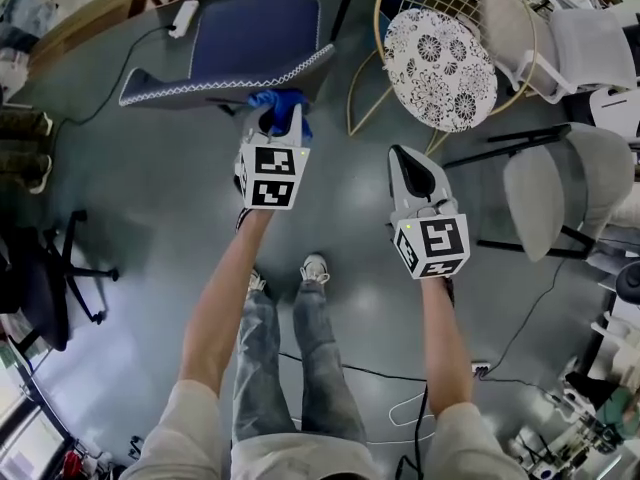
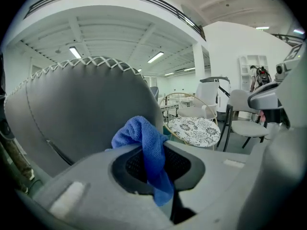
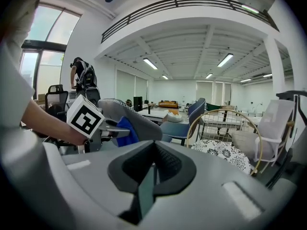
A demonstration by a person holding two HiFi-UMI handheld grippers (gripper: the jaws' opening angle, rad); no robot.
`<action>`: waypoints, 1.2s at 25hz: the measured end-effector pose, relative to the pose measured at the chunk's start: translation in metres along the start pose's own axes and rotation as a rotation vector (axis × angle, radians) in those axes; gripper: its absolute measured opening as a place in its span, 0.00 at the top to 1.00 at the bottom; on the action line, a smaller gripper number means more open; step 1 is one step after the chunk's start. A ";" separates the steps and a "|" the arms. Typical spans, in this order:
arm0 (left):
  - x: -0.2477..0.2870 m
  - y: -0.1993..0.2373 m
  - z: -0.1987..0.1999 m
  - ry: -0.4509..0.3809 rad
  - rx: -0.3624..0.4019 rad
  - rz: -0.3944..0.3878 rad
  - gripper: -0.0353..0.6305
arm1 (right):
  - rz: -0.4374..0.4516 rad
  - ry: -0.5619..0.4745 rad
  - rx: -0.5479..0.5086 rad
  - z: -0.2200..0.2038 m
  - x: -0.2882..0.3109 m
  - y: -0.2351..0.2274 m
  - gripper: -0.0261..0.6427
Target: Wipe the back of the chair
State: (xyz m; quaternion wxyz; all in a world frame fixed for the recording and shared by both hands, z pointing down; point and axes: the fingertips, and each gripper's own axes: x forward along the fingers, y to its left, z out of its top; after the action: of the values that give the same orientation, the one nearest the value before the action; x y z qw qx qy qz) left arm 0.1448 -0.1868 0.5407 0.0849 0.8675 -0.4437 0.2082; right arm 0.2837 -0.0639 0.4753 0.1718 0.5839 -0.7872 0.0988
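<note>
The large dark padded chair (image 1: 255, 33) with white cross-stitching along its edge is standing at 11 o'clock in the head view. Its back (image 2: 81, 114) is filling the left half of the left gripper view. In my judgement the hard jaws could scrape this back if the person presses too deep, because only a small bunch of cloth is sticking out in front.

The left gripper (image 1: 281, 120) is pinching a blue microfibre cloth (image 2: 142, 135) between its jaws, and a rough stroke could drag it out. The right gripper (image 1: 404, 156), at 3 o'clock from the left one, is holding its jaws pressed together on nothing, well apart from the chair.

The back is lying just ahead of the left jaws, towards 10 o'clock. I cannot tell whether the cloth is touching it.
</note>
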 end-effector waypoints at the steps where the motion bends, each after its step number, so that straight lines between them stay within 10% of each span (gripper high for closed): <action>1: 0.001 -0.001 0.001 0.001 -0.004 0.004 0.88 | -0.003 0.002 0.003 -0.001 -0.002 -0.002 0.96; 14: -0.032 0.028 -0.025 0.000 -0.002 0.007 0.88 | 0.047 0.002 -0.019 0.009 0.019 0.038 0.96; 30: -0.104 0.215 -0.119 0.099 -0.058 0.211 0.88 | 0.195 0.015 -0.097 0.034 0.095 0.162 0.96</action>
State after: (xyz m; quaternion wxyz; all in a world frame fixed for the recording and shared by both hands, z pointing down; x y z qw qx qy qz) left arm -0.1163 -0.1983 0.5946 0.1093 0.8018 -0.5337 0.2456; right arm 0.0996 -0.1116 0.4876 0.1952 0.4950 -0.8428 0.0810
